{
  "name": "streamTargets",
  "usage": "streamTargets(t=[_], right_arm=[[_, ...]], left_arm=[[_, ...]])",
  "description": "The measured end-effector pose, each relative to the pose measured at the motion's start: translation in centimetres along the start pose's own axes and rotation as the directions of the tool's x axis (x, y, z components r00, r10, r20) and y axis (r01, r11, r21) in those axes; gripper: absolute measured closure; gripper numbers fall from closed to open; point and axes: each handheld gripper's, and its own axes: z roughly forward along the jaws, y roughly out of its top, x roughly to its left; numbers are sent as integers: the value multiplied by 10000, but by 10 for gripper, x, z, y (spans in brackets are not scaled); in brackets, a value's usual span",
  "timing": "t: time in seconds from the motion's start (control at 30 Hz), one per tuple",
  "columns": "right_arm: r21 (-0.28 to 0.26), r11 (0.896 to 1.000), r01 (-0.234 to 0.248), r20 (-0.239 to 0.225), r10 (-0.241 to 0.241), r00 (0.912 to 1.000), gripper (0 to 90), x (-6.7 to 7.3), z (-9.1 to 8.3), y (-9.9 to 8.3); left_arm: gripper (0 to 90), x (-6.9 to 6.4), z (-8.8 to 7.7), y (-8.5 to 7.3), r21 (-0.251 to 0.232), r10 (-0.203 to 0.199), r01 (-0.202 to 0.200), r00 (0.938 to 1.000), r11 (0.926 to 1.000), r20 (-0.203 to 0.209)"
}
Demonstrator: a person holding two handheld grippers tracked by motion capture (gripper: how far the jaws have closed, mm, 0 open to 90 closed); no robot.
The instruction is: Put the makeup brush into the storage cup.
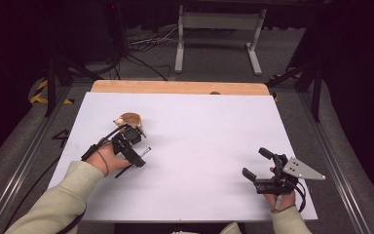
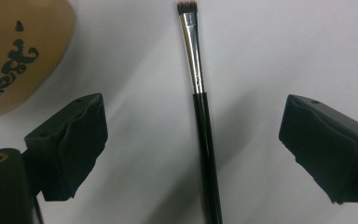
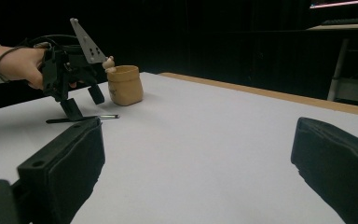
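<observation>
High view: left gripper (image 1: 137,145) sits at the white table's (image 1: 209,146) left, just near of a small tan ceramic pot (image 1: 129,118); right gripper (image 1: 259,164) near right, jaws apart, empty.
Left gripper view: jaws apart, straddling the thin black makeup brush (image 2: 200,112) lying flat, untouched.
Right gripper view: brush lies beside the pot.

Pale beige sleeves are worn. Black left gripper (image 1: 135,127) with looping black cable; black right gripper (image 1: 256,163) topped by a grey triangular plate, screw-holed.
</observation>
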Motion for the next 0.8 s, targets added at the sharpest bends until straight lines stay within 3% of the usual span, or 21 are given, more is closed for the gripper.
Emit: streamTargets(t=[0.4, 0.57, 0.8], right_arm=[[-6, 10000, -9, -11, 9, 10000, 33, 0, 0, 0], [-24, 10000, -89, -62, 89, 9999, 34, 0, 0, 0], [-17, 10000, -89, -60, 88, 9999, 37, 0, 0, 0]], left_arm=[[212, -2, 4, 0, 379, 164, -160, 9998, 9992, -100], [345, -3, 4, -1, 544, 310, -309, 9995, 9980, -15], [534, -4, 2, -1, 619, 352, -338, 9991, 9975, -219]])
